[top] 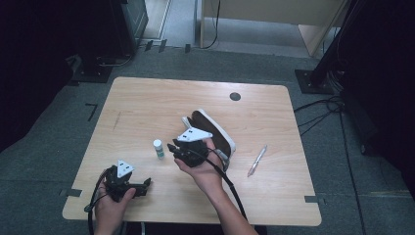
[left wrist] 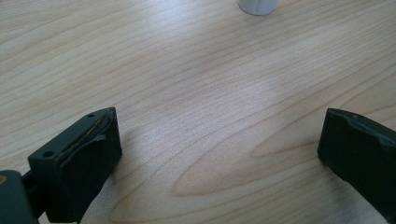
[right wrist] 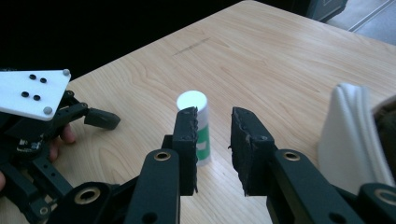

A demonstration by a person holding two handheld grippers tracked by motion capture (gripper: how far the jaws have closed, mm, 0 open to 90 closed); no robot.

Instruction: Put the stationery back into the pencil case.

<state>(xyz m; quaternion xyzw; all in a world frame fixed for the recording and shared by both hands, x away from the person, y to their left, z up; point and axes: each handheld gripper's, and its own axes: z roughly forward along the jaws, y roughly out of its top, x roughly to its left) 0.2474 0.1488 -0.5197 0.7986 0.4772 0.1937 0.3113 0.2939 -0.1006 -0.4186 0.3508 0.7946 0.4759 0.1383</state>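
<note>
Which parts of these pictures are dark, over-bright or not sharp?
High view: floor corners nearly black, table evenly lit. Left gripper view: soft glare on the wood; the near left claw looks slightly soft. Right gripper view: glue stick cap overexposed, background black.

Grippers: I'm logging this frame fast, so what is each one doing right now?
Left gripper: open, jaws wide apart over bare table, holding nothing.
Right gripper: open, jaws narrowly apart, nothing between the pads; the glue stick stands just beyond them.

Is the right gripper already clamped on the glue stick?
No. In the right gripper view the glue stick stands upright on the table beyond the right gripper, whose jaws are apart with nothing between them.
</note>
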